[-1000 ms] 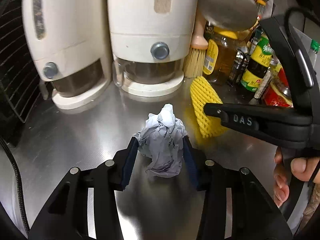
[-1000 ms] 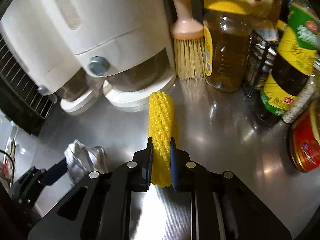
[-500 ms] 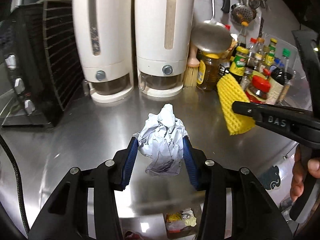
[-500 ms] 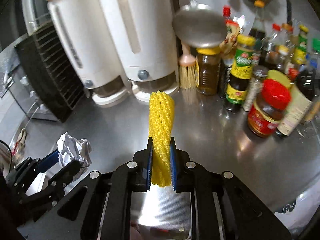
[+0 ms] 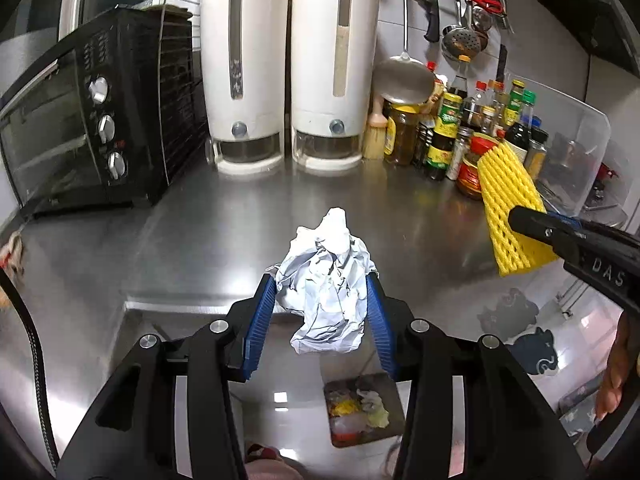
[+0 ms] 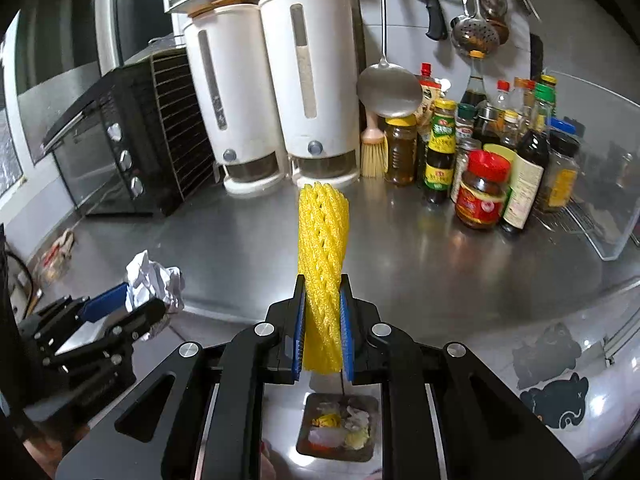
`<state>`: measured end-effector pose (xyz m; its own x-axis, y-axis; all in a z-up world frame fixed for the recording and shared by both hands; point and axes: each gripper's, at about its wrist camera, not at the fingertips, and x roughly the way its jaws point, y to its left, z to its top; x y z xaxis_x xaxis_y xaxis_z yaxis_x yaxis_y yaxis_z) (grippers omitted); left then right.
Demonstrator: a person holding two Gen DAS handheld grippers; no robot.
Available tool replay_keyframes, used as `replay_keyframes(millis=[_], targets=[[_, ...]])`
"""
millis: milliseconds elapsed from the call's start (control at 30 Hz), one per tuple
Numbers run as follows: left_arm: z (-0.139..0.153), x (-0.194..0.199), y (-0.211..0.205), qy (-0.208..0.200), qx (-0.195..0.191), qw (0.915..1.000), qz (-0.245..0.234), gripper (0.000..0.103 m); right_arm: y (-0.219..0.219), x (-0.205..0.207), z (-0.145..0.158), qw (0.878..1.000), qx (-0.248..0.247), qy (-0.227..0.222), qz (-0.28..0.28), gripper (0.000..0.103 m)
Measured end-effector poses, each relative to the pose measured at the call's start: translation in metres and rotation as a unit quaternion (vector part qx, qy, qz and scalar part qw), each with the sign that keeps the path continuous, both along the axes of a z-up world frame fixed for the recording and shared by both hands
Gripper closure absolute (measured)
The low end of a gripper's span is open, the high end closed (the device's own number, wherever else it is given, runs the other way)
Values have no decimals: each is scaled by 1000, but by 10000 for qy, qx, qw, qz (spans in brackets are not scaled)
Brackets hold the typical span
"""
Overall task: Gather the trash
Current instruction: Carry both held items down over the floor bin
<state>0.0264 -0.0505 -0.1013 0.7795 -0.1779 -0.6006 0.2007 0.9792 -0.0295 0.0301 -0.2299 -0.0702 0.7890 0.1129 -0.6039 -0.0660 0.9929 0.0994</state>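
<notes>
My left gripper point(image 5: 322, 304) is shut on a crumpled white paper ball point(image 5: 326, 292), held in the air just off the steel counter's front edge point(image 5: 180, 306). The right gripper point(image 6: 323, 320) is shut on a yellow foam fruit net point(image 6: 323, 248), which sticks up between its blue pads. From the left wrist view the yellow net point(image 5: 510, 208) and the right gripper's black finger point(image 5: 560, 236) show at the right. In the right wrist view the paper ball point(image 6: 150, 276) and the left gripper point(image 6: 120, 312) sit at lower left. A trash bin point(image 6: 338, 426) with scraps lies below both grippers.
Two white grain dispensers point(image 5: 288, 72) stand at the counter's back, a black toaster oven point(image 5: 80, 128) at the left. Sauce bottles and jars point(image 6: 492, 160), a brush point(image 6: 374, 148) and a clear plastic bin point(image 6: 600, 184) crowd the back right. A ladle point(image 6: 388, 88) hangs on the wall.
Both grippers have pulled back from the dispensers and risen, carrying the paper ball and the yellow net past the counter's front edge. The trash bin has come into view below.
</notes>
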Motion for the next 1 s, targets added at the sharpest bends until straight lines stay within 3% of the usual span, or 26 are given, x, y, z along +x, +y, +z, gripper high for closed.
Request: replay_keyframes(millis=[200,367,667,800,1000], targets=[[-44,-32,1,146,-20,9999,-40,59,-6,-30,-42,9998,63,178,-49,86],[-96,-42,-2,507,-59,9986,-102,59,-15,-38,-99,9980,257,582,-65,86],[-207,-30,-23,1292,182,9908,-351,59,-26,-26,-221,9879,308,1511,-177,86],[-245,-22,-30,1458,273,9885,-308,59,-30,-17,-264,9812,393,1870,-268,86],[-308,-2,-41,2048,283,9780,-281,59,-27,-2,-318,9717,479,2288,-350,84]])
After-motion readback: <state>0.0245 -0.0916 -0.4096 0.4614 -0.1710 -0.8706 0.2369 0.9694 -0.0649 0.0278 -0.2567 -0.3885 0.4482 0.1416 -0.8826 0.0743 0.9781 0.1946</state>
